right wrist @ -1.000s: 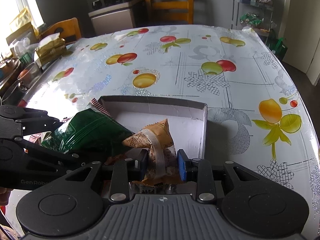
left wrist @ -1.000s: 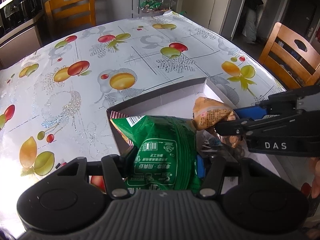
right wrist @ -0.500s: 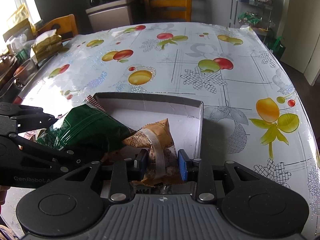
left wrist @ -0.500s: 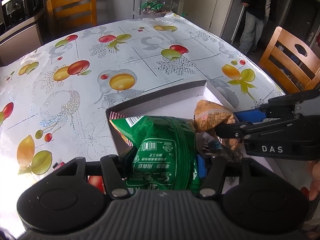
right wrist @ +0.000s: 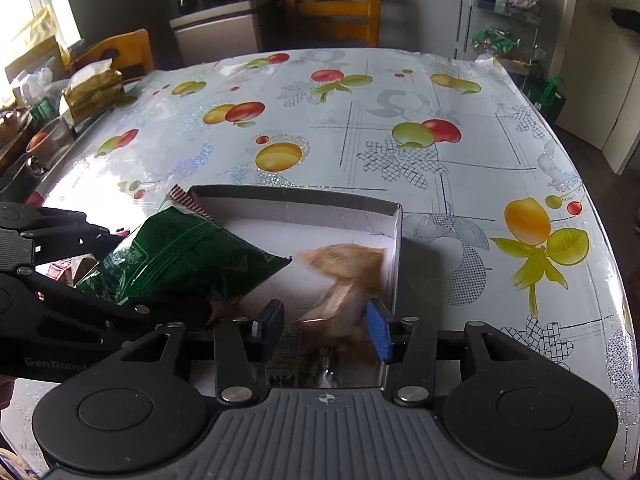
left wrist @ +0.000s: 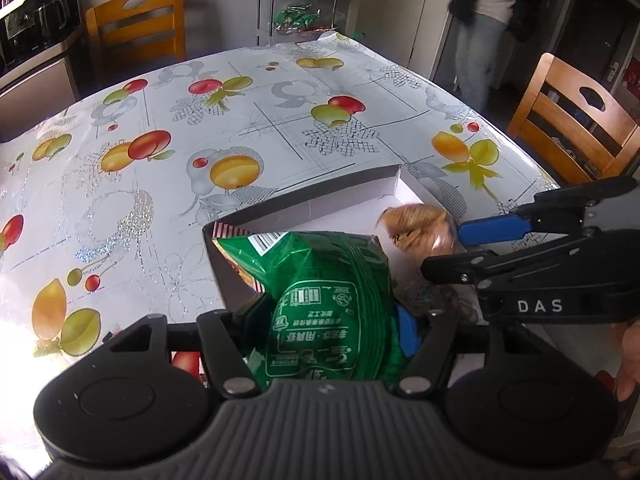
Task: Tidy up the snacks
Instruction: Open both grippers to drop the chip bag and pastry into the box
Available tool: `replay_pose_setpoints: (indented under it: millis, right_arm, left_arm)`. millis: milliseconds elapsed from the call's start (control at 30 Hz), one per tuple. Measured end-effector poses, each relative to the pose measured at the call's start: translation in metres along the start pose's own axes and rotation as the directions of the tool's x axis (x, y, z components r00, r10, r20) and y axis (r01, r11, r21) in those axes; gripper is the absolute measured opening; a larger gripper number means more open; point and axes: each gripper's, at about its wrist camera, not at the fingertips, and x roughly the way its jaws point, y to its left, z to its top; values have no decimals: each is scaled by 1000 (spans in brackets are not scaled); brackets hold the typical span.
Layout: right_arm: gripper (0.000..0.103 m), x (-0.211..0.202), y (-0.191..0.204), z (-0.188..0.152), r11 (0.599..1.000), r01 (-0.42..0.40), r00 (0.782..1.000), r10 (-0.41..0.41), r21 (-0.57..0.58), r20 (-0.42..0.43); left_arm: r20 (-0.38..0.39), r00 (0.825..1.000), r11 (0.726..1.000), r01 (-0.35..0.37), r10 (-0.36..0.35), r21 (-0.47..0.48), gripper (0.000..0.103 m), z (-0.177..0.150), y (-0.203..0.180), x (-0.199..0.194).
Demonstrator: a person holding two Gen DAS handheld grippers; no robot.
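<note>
Left wrist view showed the left gripper (left wrist: 326, 316) over the near corner of a shallow cardboard box (left wrist: 320, 196) on a table with a fruit-print cloth (left wrist: 160, 128). A green snack bag (left wrist: 324, 292) sat between its jaws, which had just been widening; the blue pad on the right still lay against the bag, while the other side was hidden behind the bag, so I could not tell whether the grip still held. To the right, the right gripper (left wrist: 460, 248) reached in from the side, with an orange snack pack (left wrist: 420, 226) blurred just off its blue fingertip, over the white floor of the box.

From the right wrist view, the right gripper (right wrist: 326, 328) had its jaws parted and had just been opening. The orange snack pack (right wrist: 344, 276) was smeared with motion between and ahead of the pads, close to the box's right wall (right wrist: 396, 256), and neither pad pressed on it. The green snack bag (right wrist: 180, 260) hung tilted over the box's left side, carried in the left gripper (right wrist: 120, 276). Wooden chairs (right wrist: 332, 8) stood around the table, and a person (left wrist: 492, 20) stood in the far doorway.
</note>
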Motion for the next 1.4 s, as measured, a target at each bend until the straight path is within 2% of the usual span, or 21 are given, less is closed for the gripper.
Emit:
replay_pose_setpoints:
  millis: [233,433,633,900,1233,1400]
  right_arm:
    - [48,-5,2,1,1000,6,1000,-6,7,15]
    - [52,-8,4,0,1000,10,1000,-11,7,21]
    - [57,-12,8,2,1000,18,999,-18,17,36]
    - [63,-20,21,6,999,30,997,-31,15,66]
    - [70,-33,35,15,998,62,992,-63,14,113]
    - [71,-39,39,15,997,73,989,-75,24,124]
  left_arm:
    - [7,1000,1000,-2,2,4,65,-1,-1,-5]
    - [27,1000,1000,-12,12,25,76,-2,-5,-13]
    - [45,999,999,-15,13,39,82,-4,-4,-22]
    - [69,998,999,-14,11,43,84,-11,3,-36]
    - [96,994,995,40,-49,87,87,-23,4,-55]
    - [107,993,996,32,-41,84,87,-28,9,-64]
